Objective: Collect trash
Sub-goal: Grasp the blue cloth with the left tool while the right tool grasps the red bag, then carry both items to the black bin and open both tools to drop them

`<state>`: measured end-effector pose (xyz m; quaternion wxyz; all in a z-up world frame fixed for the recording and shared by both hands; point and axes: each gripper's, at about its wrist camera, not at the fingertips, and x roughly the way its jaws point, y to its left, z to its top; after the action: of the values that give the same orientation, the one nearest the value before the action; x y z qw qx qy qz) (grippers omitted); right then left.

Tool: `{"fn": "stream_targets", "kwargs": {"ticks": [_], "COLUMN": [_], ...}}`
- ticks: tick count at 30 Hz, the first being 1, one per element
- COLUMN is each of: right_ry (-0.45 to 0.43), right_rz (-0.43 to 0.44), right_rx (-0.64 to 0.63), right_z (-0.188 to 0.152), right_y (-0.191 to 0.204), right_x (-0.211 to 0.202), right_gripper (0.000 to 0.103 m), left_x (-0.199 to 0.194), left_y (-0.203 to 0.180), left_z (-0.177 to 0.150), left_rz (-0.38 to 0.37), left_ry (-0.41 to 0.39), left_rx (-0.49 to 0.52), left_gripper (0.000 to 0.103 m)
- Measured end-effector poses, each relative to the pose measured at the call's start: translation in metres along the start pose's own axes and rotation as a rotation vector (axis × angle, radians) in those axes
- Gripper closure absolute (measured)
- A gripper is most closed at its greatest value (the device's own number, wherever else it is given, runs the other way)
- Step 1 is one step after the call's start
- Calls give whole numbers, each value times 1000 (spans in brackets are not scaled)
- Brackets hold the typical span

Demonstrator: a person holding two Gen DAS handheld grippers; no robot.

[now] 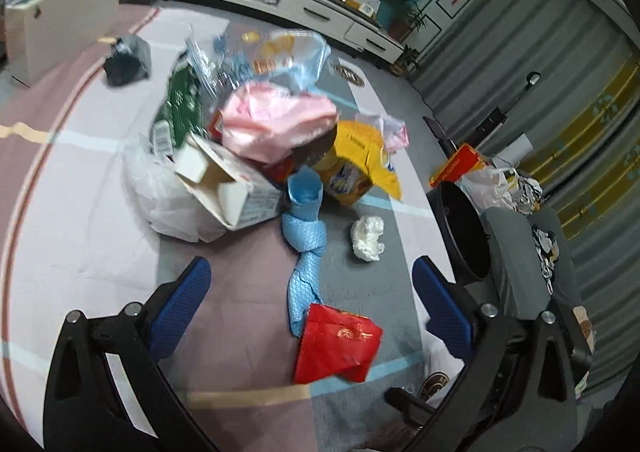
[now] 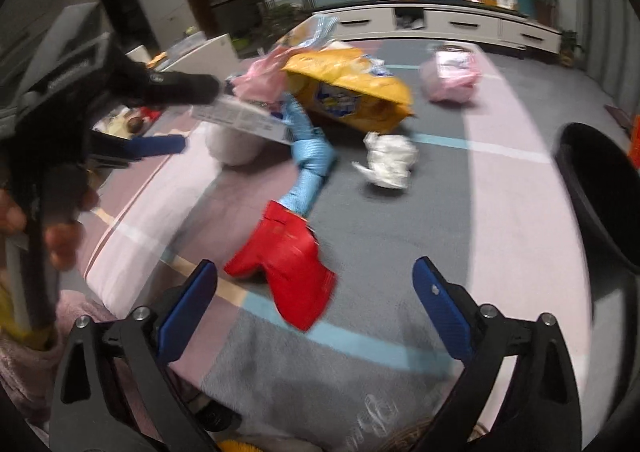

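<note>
Trash lies on a carpet. A red packet (image 1: 336, 348) (image 2: 286, 264) lies nearest, touching a twisted blue cloth (image 1: 304, 248) (image 2: 310, 168). A crumpled white tissue (image 1: 367, 238) (image 2: 390, 160) lies to the right. Behind are a yellow bag (image 1: 356, 164) (image 2: 352, 92), a pink bag (image 1: 276, 124), an open white carton (image 1: 224, 188) and a green packet (image 1: 178, 108). My left gripper (image 1: 312, 272) is open above the blue cloth, empty. My right gripper (image 2: 314, 276) is open just above the red packet, empty. The left gripper also shows in the right wrist view (image 2: 168, 112).
A black bin (image 1: 464, 232) (image 2: 600, 188) stands at the right, beside a grey chair (image 1: 516, 252) and more bags. A separate pink bag (image 2: 452, 76) and a dark bag (image 1: 126, 62) lie farther off. A white TV cabinet (image 1: 280, 0) lines the back wall.
</note>
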<state>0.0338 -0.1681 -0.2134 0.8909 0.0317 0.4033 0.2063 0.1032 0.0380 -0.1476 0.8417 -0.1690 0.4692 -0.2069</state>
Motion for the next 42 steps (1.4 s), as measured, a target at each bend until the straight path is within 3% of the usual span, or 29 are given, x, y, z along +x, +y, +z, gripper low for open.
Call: {"fn": "stream_targets", "kwargs": {"ticks": [4, 6, 7, 11, 15, 21, 24, 25, 26, 27, 31, 34, 37, 42], "right_ry": [45, 64, 72, 63, 16, -61, -78, -84, -91, -96, -124, -144, -176, -258], "right_rz": [30, 62, 118, 163, 152, 128, 145, 146, 149, 152, 166, 176, 184, 76], "right_rx": [-14, -6, 13, 29, 61, 163, 202, 206, 209, 211, 215, 224, 243, 333], "right_z": [3, 4, 3, 5, 1, -7, -11, -9, -10, -10, -7, -7, -4, 7], "right_y": [0, 0, -1, -3, -18, -47, -54, -63, -64, -65, -70, -73, -83, -117], "right_x": [27, 41, 45, 42, 11, -31, -45, -46, -50, -52, -59, -62, -73, -99], "right_gripper": [27, 49, 56, 73, 73, 73, 73, 73, 73, 73, 73, 73, 73, 72], "left_x": [25, 37, 42, 58, 78, 108, 117, 116, 116, 116, 98, 69, 46, 43], "left_y": [-7, -8, -8, -9, -18, -33, -35, -36, -38, -39, -35, -34, -44, -114], "left_z": [-2, -3, -3, -5, -4, -3, -5, -5, -5, -5, -12, -25, -31, -14], "left_rz": [-36, -55, -66, -56, 23, 131, 173, 180, 186, 192, 212, 209, 148, -7], "left_ry": [46, 68, 80, 99, 89, 70, 65, 56, 51, 46, 44, 41, 37, 39], "left_rx": [44, 49, 48, 60, 91, 126, 125, 129, 134, 131, 116, 109, 118, 249], "left_gripper": [3, 3, 3, 6, 25, 32, 44, 49, 64, 72, 73, 74, 74, 72]}}
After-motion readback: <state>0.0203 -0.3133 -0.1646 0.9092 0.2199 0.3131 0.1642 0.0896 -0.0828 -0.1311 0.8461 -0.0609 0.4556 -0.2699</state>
